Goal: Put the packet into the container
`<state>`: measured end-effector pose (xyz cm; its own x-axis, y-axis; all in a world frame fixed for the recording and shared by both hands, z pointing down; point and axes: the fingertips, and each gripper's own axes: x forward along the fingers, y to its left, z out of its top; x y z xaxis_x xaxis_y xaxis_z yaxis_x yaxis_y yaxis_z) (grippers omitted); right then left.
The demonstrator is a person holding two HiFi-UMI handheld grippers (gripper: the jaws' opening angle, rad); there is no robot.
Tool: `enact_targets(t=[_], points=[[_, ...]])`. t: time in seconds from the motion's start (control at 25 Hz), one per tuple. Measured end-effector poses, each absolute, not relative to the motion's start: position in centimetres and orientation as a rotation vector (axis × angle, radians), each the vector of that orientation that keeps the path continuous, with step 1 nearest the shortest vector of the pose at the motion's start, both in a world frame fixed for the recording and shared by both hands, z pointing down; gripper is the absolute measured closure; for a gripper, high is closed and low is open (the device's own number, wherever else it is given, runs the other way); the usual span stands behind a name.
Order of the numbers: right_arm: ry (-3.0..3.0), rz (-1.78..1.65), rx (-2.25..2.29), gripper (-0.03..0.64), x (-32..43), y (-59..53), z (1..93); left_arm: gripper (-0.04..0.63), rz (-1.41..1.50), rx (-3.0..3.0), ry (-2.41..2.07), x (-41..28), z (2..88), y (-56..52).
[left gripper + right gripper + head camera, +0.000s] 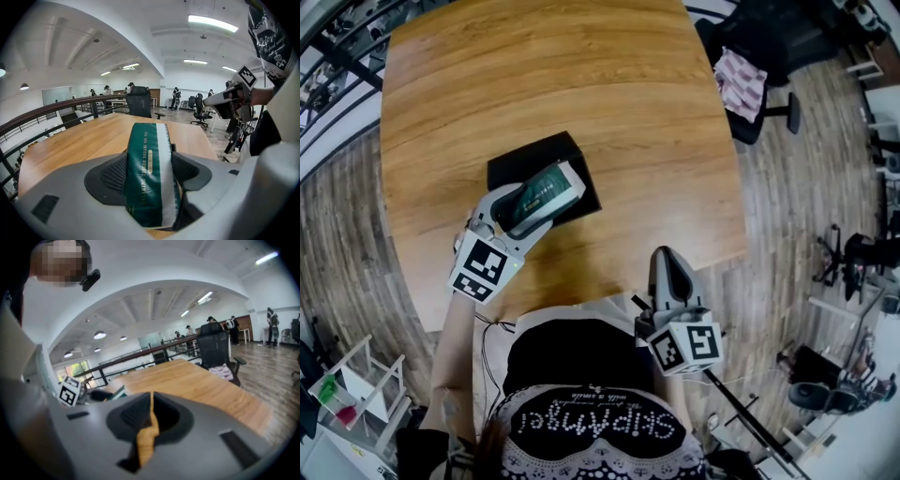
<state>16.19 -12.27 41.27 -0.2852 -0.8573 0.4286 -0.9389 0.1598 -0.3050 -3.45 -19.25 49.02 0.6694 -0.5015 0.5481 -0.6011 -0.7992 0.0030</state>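
**Packet held over the container**

The green, white-striped packet [546, 186] is clamped lengthwise in the left hand-held gripper [540, 201]. Its long axis runs along the jaws, and its far end points away from the person, towards the counter's far right. In the left gripper view both jaws press its sides and the white stripe runs up its right half. From the head view it hangs over the black container [534, 152], which sits on the wooden counter [581, 75]; whether it touches the container I can't tell. The right hand-held gripper [667, 265] is at the counter's near edge, well apart, with its jaws closed together and nothing between them.
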Motion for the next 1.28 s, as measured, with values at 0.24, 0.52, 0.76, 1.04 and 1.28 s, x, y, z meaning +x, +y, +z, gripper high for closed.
enact_targets(t=[0.24,0.52,0.76,1.04,1.28], points=[[-2.273,0.787,1.761,0.575,15.9,-12.5,41.3,0.265,0.889,2.7,-0.843,-3.1,50.8,-19.1],[-2.272,0.782,1.752,0.575,15.6,-12.5,41.3,0.265,0.989,2.703,-0.794,-2.7,52.7,-18.8],[-2.267,0.784,1.753,0.575,15.5,-12.5,41.5,0.265,1.037,2.685,-0.775,-2.5,53.8,-18.9],[-2.272,0.786,1.743,0.575,15.2,-12.6,41.4,0.265,1.129,2.618,-0.753,-2.4,54.7,-19.0],[-2.277,0.789,1.733,0.575,14.9,-12.4,41.5,0.265,1.241,2.484,-0.721,-2.5,56.1,-19.3]])
